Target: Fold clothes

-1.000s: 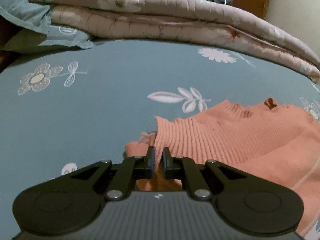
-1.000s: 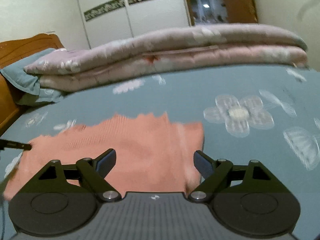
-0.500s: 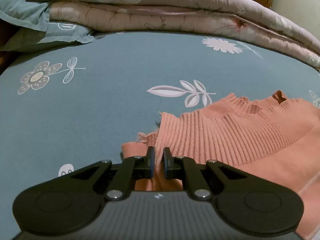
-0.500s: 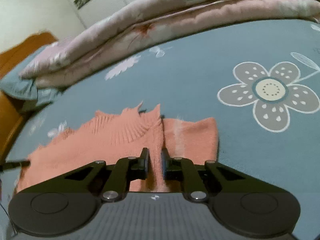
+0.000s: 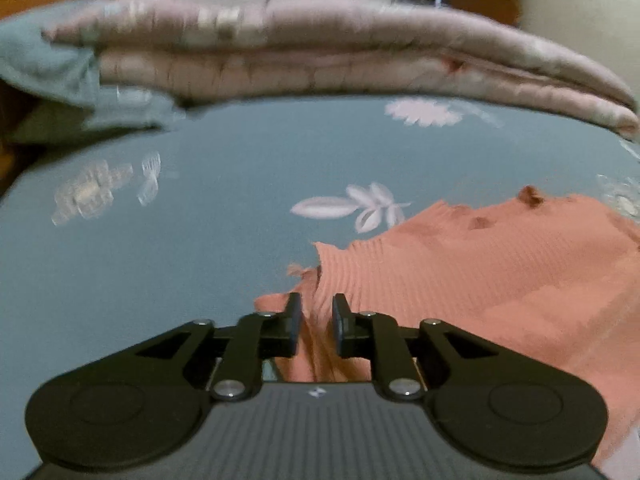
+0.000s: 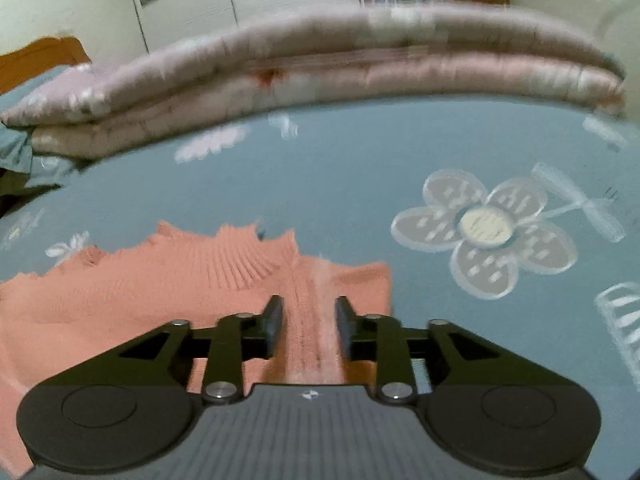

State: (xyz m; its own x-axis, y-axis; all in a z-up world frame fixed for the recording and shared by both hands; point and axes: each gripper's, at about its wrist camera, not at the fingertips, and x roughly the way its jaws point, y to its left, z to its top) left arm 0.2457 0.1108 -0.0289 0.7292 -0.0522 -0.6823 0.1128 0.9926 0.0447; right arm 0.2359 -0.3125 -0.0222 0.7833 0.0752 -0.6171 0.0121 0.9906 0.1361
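On blue flower-print bedsheet (image 5: 200, 264), salmon ribbed knit sweater (image 5: 460, 280), left gripper (image 5: 316, 322) and right gripper (image 6: 308, 326) jaws opening, knit lying loose between each pair, folded pink quilt (image 6: 320, 68) along far edge

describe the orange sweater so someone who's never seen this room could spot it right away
Start at the bed with the teal flowered sheet, where a folded pink quilt lies along the far side. Nearer the cameras, flat on the sheet, lies the salmon-orange ribbed knit sweater. It is the only orange, unprinted fabric on the bed, with a scalloped ribbed edge.

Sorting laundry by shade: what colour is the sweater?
Salmon pink, a ribbed knit sweater; clearest in the right wrist view.
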